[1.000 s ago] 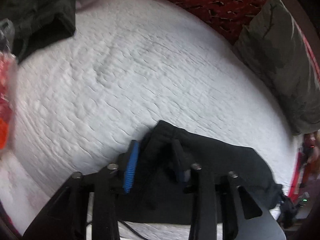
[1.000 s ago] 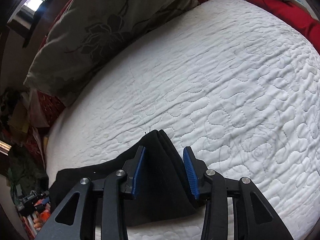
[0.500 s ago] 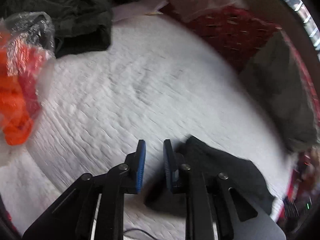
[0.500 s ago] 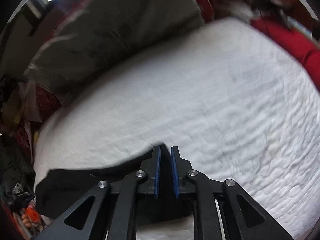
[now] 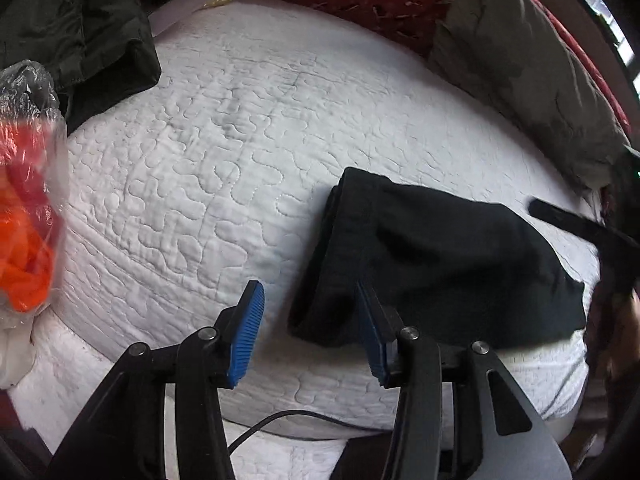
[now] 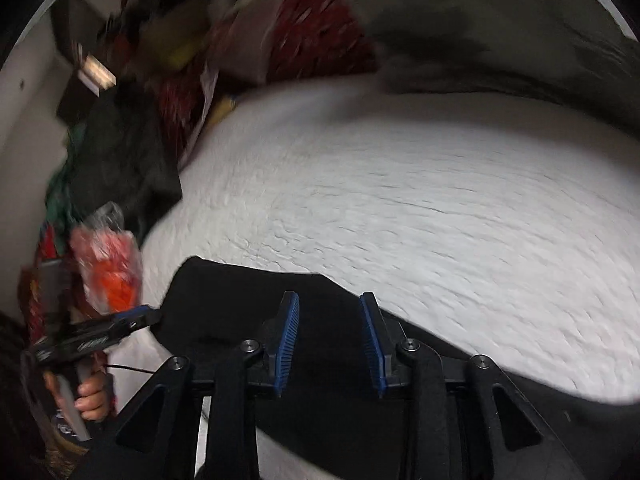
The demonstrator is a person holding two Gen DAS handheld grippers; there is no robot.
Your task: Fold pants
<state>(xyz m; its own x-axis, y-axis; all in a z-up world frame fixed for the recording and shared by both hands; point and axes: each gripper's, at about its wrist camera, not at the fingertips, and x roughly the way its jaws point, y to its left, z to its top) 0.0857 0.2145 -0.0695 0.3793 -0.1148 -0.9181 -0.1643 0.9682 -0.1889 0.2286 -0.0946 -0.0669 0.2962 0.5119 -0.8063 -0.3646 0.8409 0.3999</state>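
Note:
The black pants (image 5: 440, 264) lie folded into a thick bundle on the white quilted mattress (image 5: 224, 168), near its front edge. My left gripper (image 5: 308, 312) is open and empty, its right finger at the bundle's left end. In the right wrist view the pants (image 6: 240, 300) lie under my right gripper (image 6: 330, 320), which is open and empty just above the cloth. The left gripper (image 6: 120, 322) also shows there at the pants' left end. The right wrist view is blurred.
A grey pillow (image 5: 532, 80) lies at the back right and a dark green garment (image 5: 80, 28) at the back left. A clear bag with orange cloth (image 5: 24, 208) sits at the left edge. A black cable (image 5: 280, 420) runs along the front edge.
Both grippers have let go of the pants and opened. The left gripper has shifted left of the bundle. The right gripper has swung round towards the left along the bundle.

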